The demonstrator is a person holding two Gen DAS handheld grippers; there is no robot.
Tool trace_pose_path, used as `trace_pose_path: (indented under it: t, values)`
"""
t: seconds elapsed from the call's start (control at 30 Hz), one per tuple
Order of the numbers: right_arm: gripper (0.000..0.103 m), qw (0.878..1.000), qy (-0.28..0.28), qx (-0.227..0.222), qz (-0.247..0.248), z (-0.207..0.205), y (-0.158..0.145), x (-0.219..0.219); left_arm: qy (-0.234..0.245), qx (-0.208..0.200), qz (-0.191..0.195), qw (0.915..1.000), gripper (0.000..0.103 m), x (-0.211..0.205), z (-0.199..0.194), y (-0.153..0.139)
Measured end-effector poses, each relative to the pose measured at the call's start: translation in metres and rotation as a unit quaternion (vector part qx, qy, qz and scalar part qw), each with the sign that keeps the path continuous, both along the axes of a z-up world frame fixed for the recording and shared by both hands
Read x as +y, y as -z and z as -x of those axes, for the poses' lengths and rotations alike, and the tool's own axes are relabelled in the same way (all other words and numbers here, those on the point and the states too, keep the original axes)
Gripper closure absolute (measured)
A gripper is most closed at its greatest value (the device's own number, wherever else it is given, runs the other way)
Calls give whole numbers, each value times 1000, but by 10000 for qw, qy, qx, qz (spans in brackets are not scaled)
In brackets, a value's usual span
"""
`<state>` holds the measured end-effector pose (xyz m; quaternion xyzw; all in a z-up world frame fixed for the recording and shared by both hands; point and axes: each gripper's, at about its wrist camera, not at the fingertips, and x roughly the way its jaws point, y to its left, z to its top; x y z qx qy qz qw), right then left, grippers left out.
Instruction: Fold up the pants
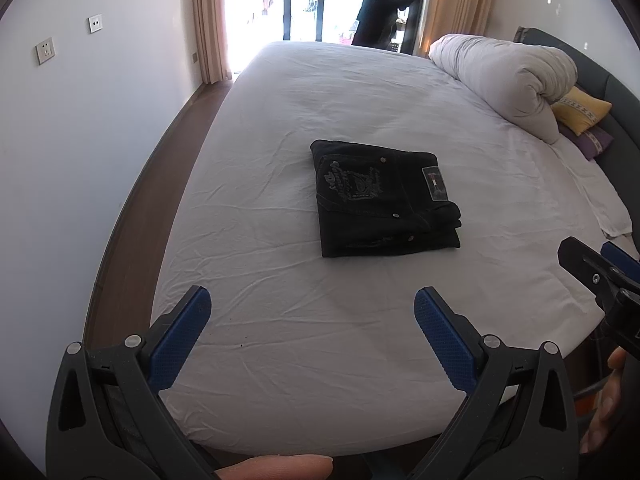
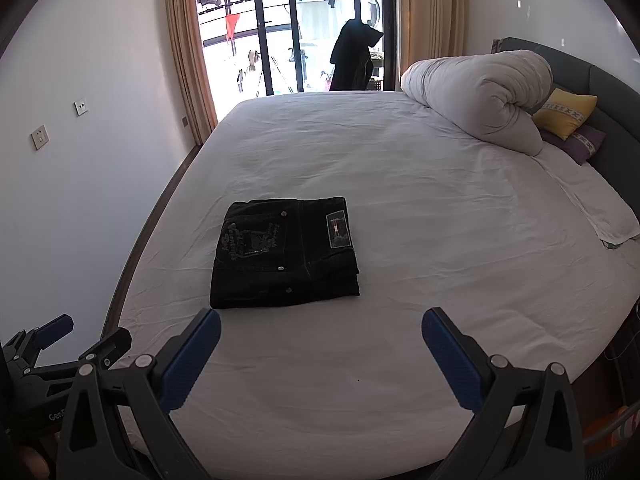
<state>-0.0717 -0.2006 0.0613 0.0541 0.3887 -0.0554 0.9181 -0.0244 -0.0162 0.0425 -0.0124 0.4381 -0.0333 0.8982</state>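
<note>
The bed (image 2: 420,168), under its white sheet, fills both views, with a rolled duvet (image 2: 480,92) at the headboard end and a yellow cushion (image 2: 566,114) tucked beside it. Out on the open sheet, well apart from both of these, we see the black jeans (image 2: 286,252) lying as a compact, squared stack, brand patch and pocket embroidery facing up (layers visible along the near edge). We judge the folding done, or all but. Our left gripper (image 1: 312,320) and right gripper (image 2: 320,340) both hang short of the jeans, fingers spread wide and holding nothing. Any next move, we think, calls only for a check that the edges sit aligned, perhaps a light press on top.
</note>
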Motion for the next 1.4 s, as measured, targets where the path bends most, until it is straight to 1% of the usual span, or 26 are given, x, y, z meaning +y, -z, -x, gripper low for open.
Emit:
trace_pose_path:
  t: [1.1,1.27,1.4]
  values:
    - [0,10000,-30,39,-3,-2,7,3,48,17,8,10000,0,-2,-3,1]
    - [0,10000,-28,51,-12,-1,7,4,39,-27,-44,10000,0,-2,-4,2]
    - [0,10000,-20,77,-29,2,14,5,48,-53,-98,9999,0,-2,-5,2]
